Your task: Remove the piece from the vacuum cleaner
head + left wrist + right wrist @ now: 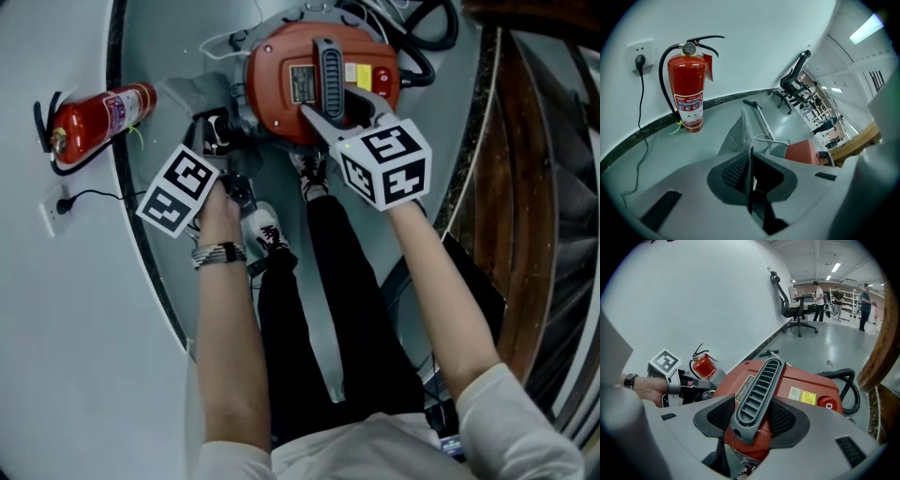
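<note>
The red vacuum cleaner (309, 89) stands on the grey floor just ahead of the person's feet. My right gripper (319, 111) is shut on its ribbed grey carry handle (757, 390), which sits between the two pads. At the vacuum's left side, my left gripper (217, 127) is shut on a thin grey fabric-like piece (192, 94). In the left gripper view this piece (740, 133) runs edge-on between the pads and fans out beyond them. The right gripper view shows the left gripper (675, 380) close beside the red body (806, 385).
A red fire extinguisher (98, 117) stands against the white wall, near a socket (640, 58) with a plugged-in cord. The vacuum's black hose (846, 383) coils on the right. A wooden structure (530, 187) rises at right. An office chair (794, 305) and people stand far off.
</note>
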`<state>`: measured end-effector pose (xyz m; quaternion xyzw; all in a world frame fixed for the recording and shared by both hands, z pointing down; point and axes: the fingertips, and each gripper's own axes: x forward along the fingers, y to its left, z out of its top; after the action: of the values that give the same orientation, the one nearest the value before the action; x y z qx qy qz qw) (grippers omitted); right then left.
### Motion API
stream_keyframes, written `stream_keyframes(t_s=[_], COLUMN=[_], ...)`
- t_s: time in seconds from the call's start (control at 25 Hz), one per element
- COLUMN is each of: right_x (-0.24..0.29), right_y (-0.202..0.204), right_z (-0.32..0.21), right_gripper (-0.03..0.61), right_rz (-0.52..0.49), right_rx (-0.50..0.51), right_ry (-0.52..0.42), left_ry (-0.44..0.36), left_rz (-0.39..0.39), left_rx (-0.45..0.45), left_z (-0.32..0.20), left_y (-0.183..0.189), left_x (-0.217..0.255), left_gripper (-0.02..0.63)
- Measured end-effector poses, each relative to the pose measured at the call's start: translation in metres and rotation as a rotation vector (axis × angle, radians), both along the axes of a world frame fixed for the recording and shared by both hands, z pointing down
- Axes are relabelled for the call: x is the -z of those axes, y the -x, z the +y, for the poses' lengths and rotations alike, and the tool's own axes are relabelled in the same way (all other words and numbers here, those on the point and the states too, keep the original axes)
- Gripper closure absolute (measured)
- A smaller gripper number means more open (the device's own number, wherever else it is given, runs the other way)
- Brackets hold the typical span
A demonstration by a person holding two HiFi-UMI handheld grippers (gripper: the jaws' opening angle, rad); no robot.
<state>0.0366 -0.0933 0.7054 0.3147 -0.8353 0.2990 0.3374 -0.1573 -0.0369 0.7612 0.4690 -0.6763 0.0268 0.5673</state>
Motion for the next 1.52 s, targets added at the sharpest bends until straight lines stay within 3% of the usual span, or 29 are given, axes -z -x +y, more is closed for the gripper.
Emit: stream_keyframes(t_s=[0.12, 0.2, 0.4, 0.52, 0.6, 0.76, 0.92, 1.12, 1.52], right_x=[0.000, 0.000, 0.001, 0.001, 0.001, 0.001, 0.002, 0.001, 0.002], right_y=[0.000, 0.000, -0.001, -0.001, 0.000, 0.000, 0.000, 0.000, 0.001], right_z=[0.000, 0.000, 0.000, -0.001, 0.000, 0.000, 0.000, 0.000, -0.001], right_gripper=[0.356, 0.356, 0.356, 0.356, 0.356, 0.356, 0.356, 0.356, 0.351], right_rz=[0.000, -0.001, -0.016, -0.019, -0.020, -0.022, -0.027, -0.028, -0.029], right_rx=[-0.002, -0.002, -0.012, -0.015, -0.011, -0.010, -0.013, -0.015, 0.005], right_ry=[-0.001, -0.002, -0.014, -0.015, -0.012, -0.013, -0.019, -0.019, -0.013], left_ry=[-0.010, -0.010, -0.006, -0.010, 0.001, 0.011, 0.035, 0.034, 0.046], left_rz=[0.034, 0.021, -0.127, -0.152, -0.177, -0.242, -0.263, -0.294, -0.295], left_rx=[0.053, 0.035, -0.214, -0.358, -0.431, -0.522, -0.535, -0.533, -0.571], left_z=[-0.001, -0.001, 0.001, 0.012, 0.025, 0.043, 0.046, 0.045, 0.047], left_y=[0.001, 0.001, -0.005, -0.017, -0.023, -0.034, -0.035, -0.026, -0.018], left_x=[0.000, 0.001, 0.010, 0.013, 0.013, 0.012, 0.005, 0.005, 0.001], left_gripper=[0.583, 0.583, 0.536, 0.450, 0.419, 0.419, 0.431, 0.542, 0.566])
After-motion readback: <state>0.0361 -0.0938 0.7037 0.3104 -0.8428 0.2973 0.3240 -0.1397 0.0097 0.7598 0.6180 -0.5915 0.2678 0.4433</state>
